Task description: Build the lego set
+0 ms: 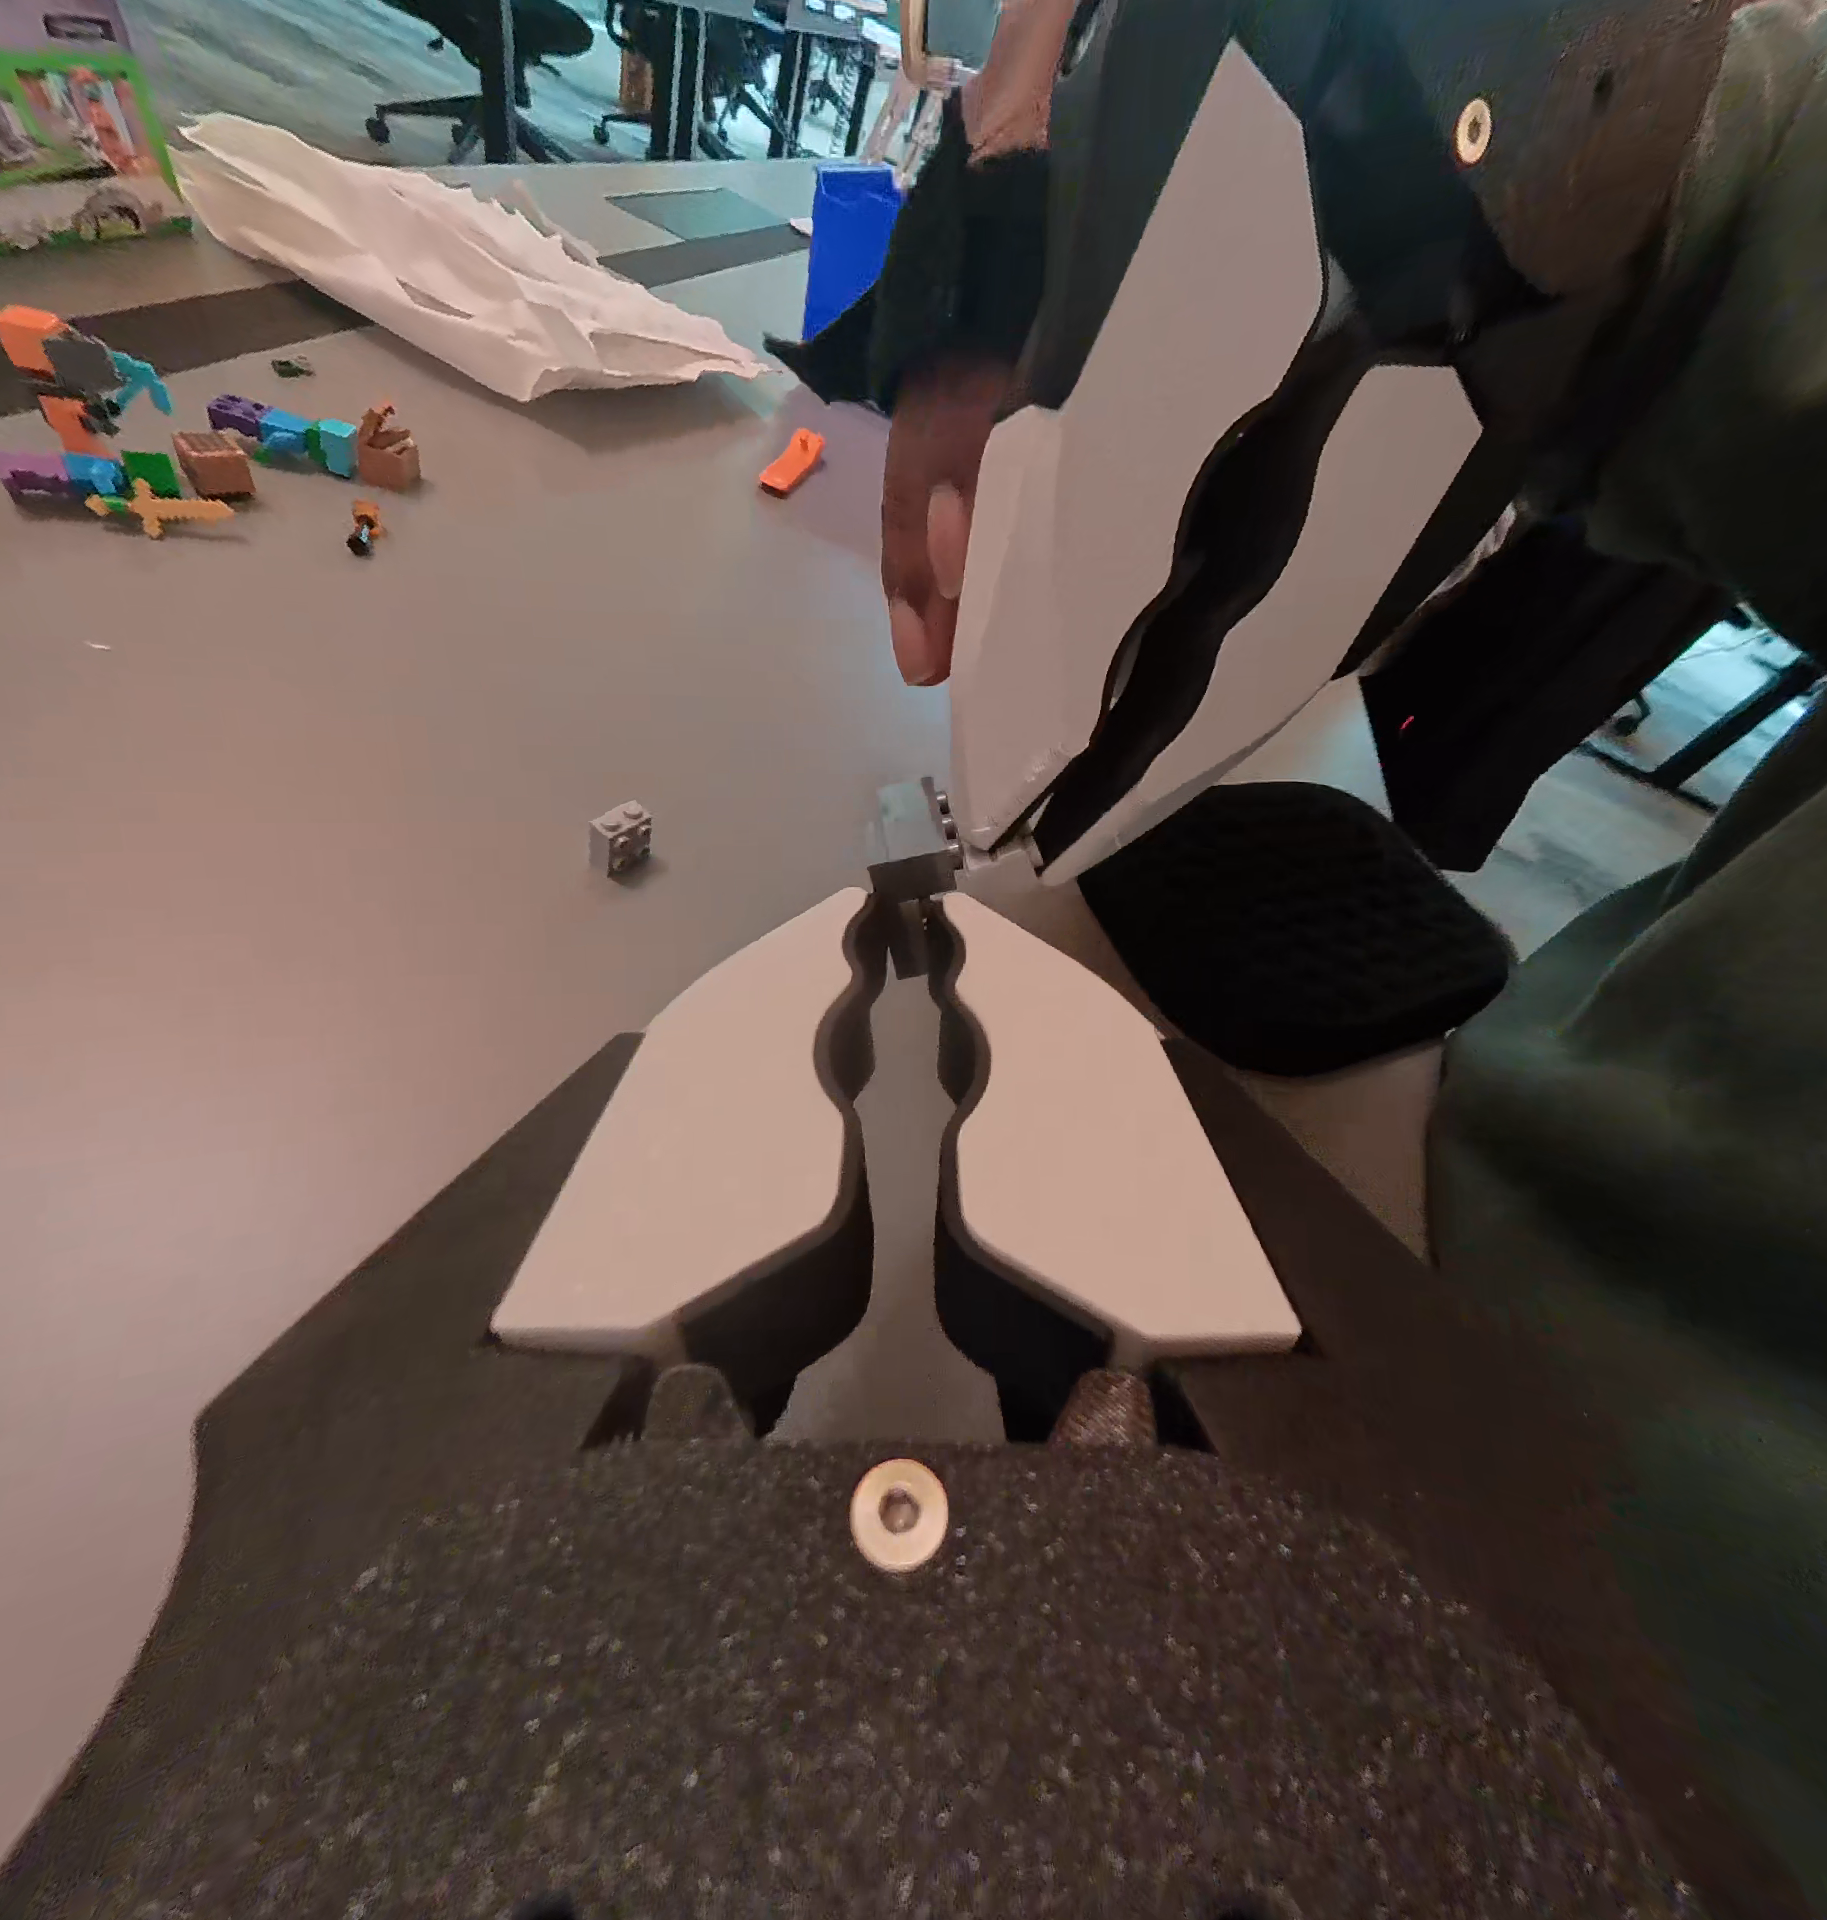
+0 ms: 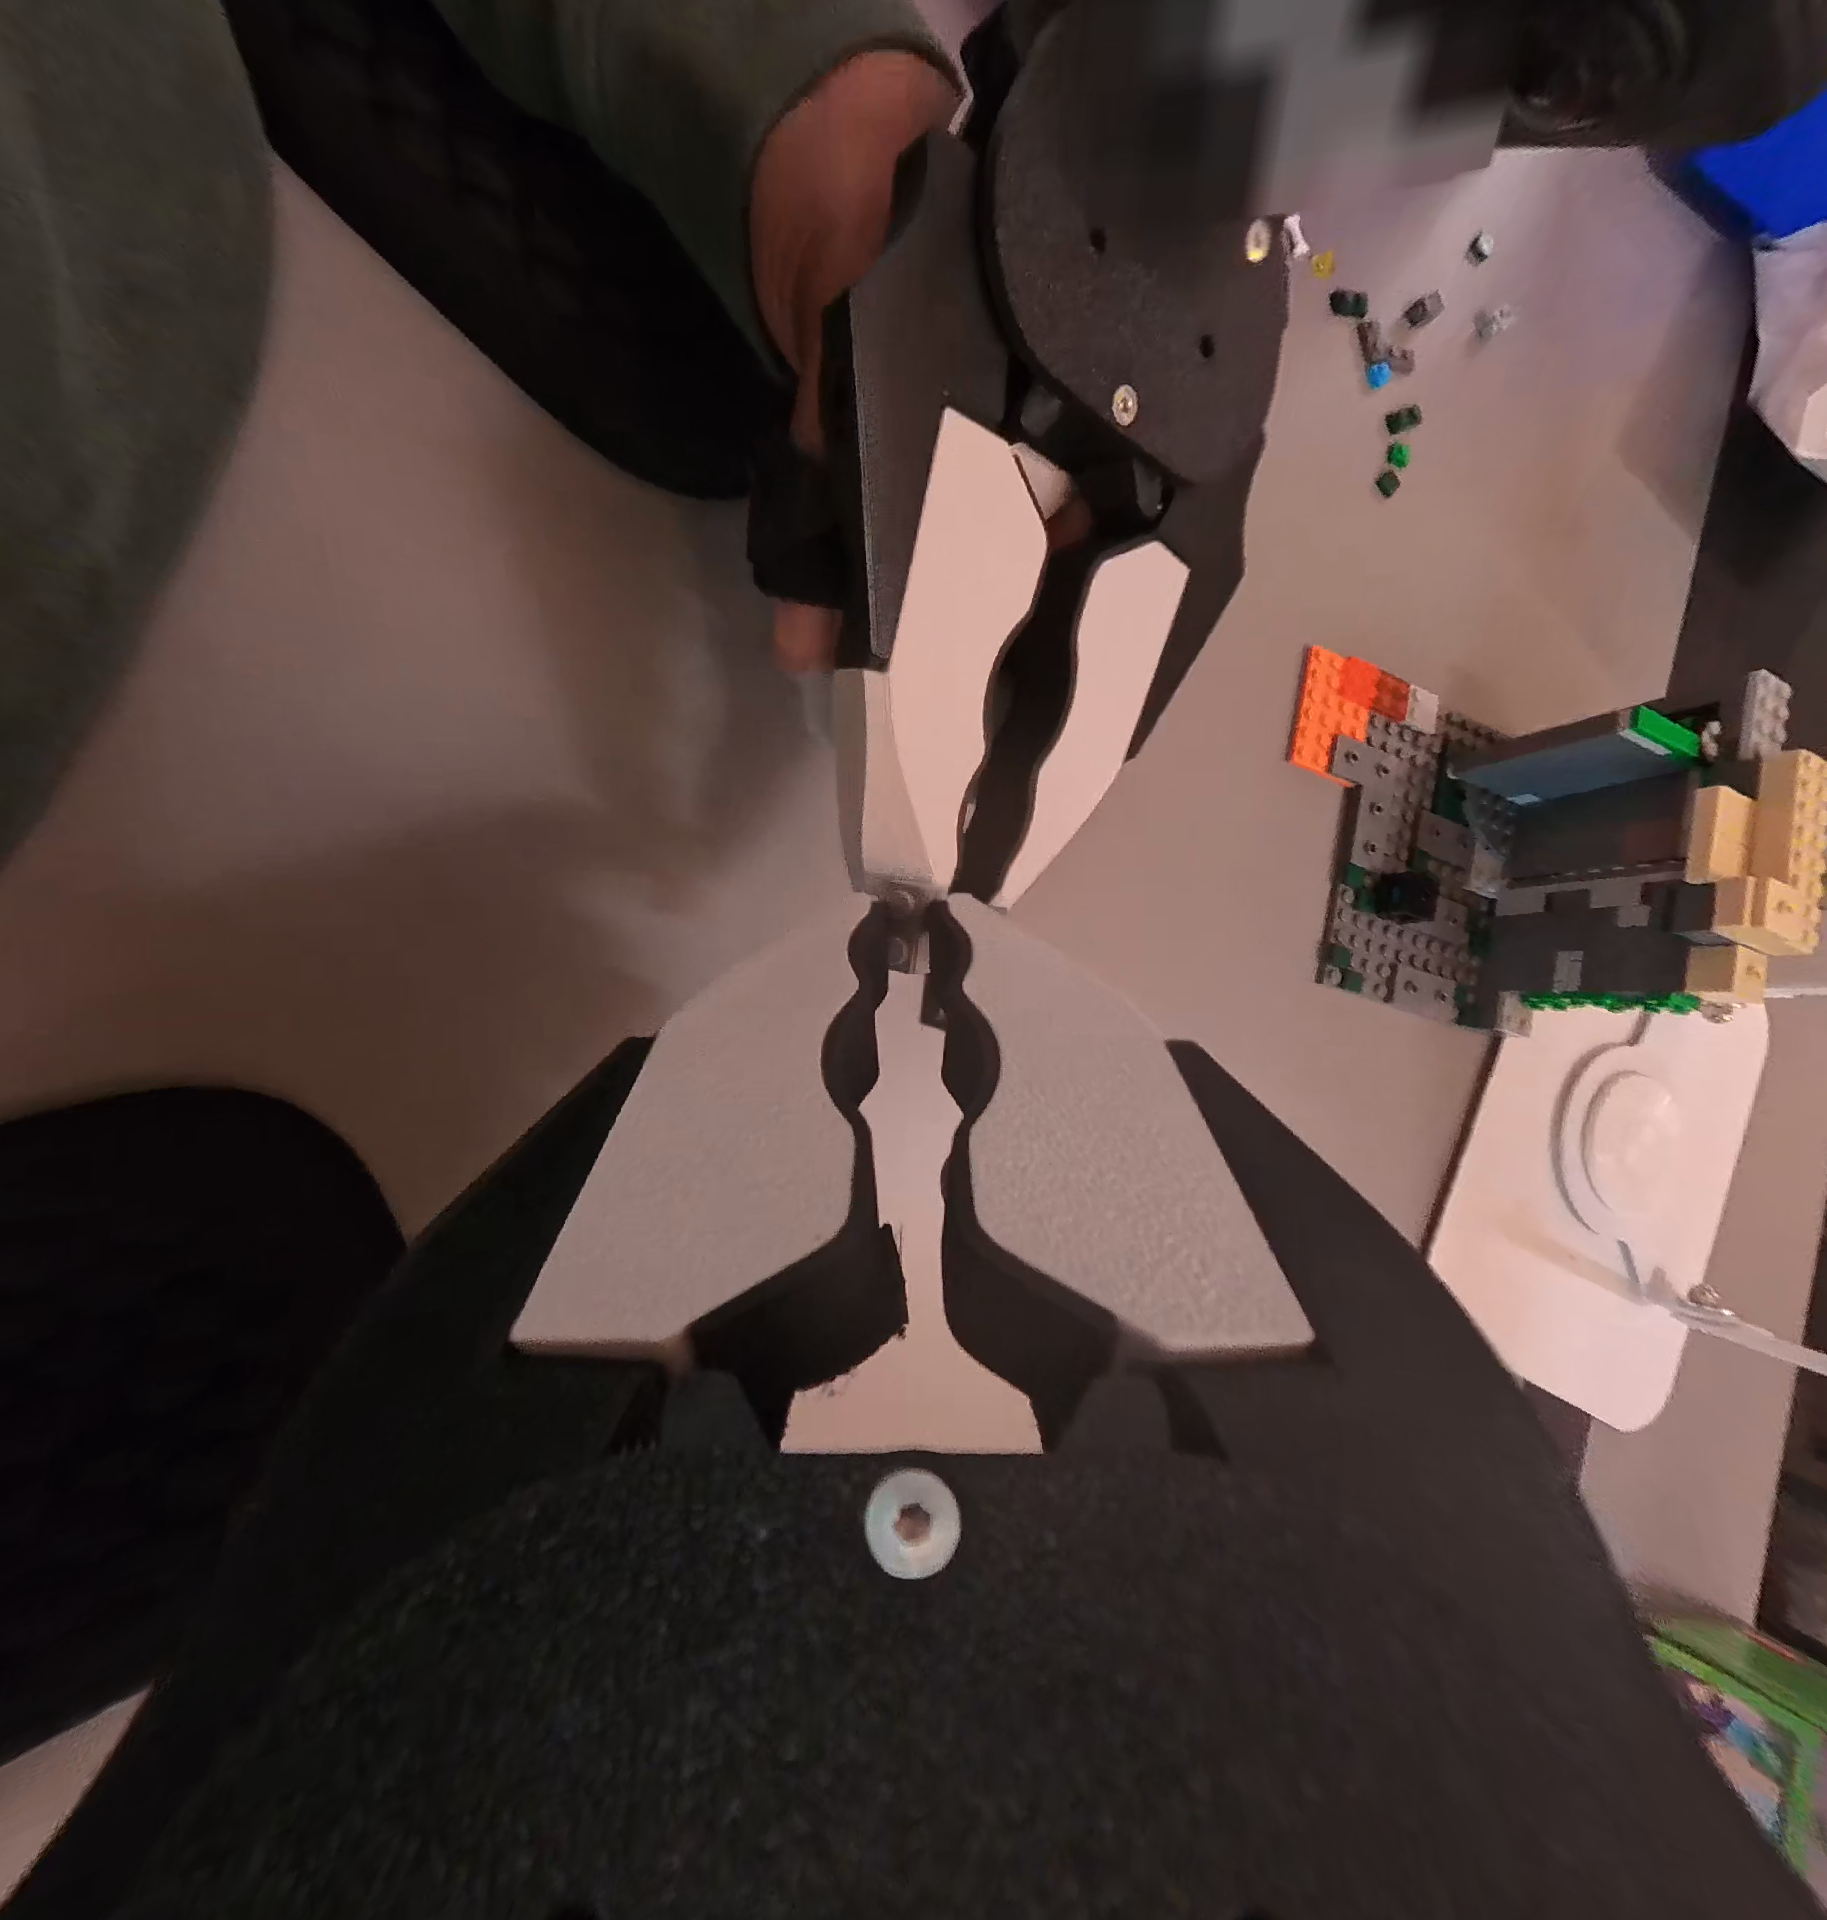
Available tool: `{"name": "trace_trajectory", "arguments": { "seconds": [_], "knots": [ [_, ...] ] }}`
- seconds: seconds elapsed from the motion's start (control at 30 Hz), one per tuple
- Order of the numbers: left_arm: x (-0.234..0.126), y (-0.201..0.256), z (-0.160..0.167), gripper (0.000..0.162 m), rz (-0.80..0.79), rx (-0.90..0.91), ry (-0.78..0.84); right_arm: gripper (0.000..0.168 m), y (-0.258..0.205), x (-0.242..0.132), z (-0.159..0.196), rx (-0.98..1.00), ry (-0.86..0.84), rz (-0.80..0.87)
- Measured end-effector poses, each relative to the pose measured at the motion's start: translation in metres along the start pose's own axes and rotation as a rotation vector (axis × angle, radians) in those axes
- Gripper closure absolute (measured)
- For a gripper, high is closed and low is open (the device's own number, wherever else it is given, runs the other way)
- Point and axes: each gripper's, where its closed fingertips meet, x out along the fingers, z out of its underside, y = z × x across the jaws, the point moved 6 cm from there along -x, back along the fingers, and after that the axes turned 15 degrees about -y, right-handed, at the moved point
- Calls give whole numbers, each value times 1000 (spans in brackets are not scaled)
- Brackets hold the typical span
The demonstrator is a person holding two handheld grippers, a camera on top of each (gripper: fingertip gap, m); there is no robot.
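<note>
The lego set is lying in two places: the half-built model (image 2: 1574, 873) is standing on the grey table (image 1: 369, 935) off to one side, and two small grey pieces are being joined in mid-air between the tools. The left gripper (image 1: 904, 920) is pinching a dark grey brick (image 1: 909, 852) at its tips, while the right gripper (image 1: 1008, 847) is closing on a thin light grey piece (image 1: 976, 854) and pressing it against the brick's studded side.

The likely trouble is a slip: both holds are sitting at the very ends of the fingers, so a push that is slightly off-line is liable to twist either piece out and drop it onto the table or into the person's lap. Studs that are not lining up would also stop the pieces seating.

The left wrist view is showing the loose grey brick (image 1: 621, 840), the small built figures (image 1: 109, 436), the orange tool (image 1: 793, 462), the white paper bag (image 1: 452, 260) and the box (image 1: 47, 125). The right wrist view is showing the model and scattered small bits (image 2: 1397, 374) instead, with the joint itself blurred.
</note>
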Motion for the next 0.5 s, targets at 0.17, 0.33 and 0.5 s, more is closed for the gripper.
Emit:
{"name": "trace_trajectory", "arguments": {
  "seconds": [0.17,0.33,0.5],
  "knots": [
    [-3,3,-6,154,-8,42,16,161,0,-9,-1,8,0,10],
    [-5,2,-5,154,-21,42,21,161,3,-11,1,34,-18,36],
    [-6,0,-5,154,-8,2,35,161,4,-10,-1,32,-17,67]
  ]
}}
